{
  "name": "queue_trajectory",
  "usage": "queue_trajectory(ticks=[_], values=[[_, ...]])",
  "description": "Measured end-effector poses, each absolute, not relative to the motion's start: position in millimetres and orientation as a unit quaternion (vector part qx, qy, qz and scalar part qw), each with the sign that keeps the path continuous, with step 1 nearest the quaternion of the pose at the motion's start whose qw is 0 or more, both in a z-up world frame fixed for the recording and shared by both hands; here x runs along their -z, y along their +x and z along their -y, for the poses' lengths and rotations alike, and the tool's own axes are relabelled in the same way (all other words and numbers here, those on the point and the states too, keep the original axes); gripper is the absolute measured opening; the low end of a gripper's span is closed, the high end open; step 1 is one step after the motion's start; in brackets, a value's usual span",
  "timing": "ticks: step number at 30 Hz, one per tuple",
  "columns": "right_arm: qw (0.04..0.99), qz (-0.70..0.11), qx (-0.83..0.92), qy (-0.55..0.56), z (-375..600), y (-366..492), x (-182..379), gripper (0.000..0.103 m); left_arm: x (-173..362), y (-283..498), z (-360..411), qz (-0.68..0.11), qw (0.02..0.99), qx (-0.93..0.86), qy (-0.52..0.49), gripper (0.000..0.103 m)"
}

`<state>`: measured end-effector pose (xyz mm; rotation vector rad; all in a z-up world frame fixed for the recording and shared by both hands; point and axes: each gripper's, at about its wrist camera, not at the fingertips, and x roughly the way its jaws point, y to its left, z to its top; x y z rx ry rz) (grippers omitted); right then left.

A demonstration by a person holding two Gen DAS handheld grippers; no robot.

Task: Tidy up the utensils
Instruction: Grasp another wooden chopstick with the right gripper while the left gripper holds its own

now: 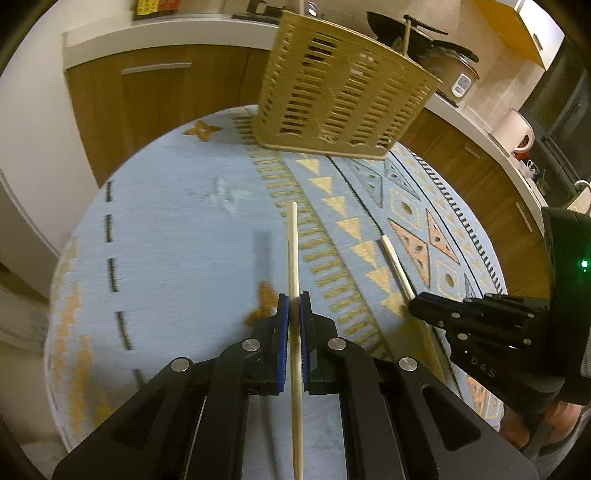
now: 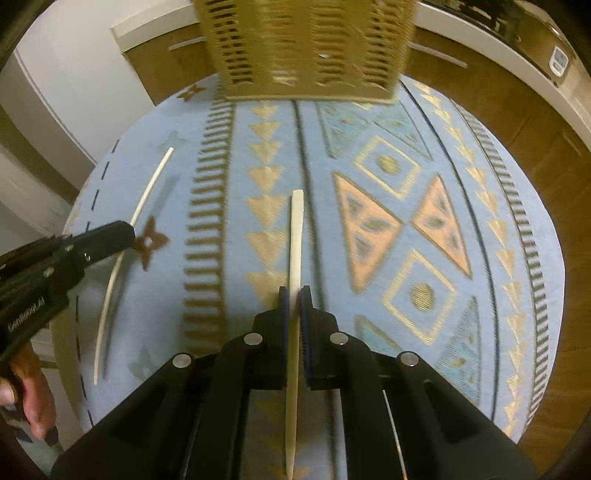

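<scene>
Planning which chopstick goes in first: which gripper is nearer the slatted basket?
Right, though only slightly. The right gripper faces the basket head-on; the left gripper sits off to the left, with the basket ahead and rightward.

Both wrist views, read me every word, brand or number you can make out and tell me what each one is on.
"DAS": on the black body of the right tool, seen in the left wrist view.
"GenRobot.AI": on the body of the left tool, seen in the right wrist view; blurred, best reading.
Yellow and red packaging on the counter: print too blurred.
White appliance display: too small.
</scene>
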<state>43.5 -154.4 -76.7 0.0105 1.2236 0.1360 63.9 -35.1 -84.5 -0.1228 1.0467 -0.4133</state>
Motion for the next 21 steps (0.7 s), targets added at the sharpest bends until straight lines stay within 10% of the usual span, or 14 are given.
queue_trajectory(ticks=[21], values=[[0.794, -0.601, -0.090, 0.028, 206.8, 40.8, 73.5, 0.008, 102.1, 66.5, 62.7, -0.540, 0.818, 0.191, -0.057, 0.008]])
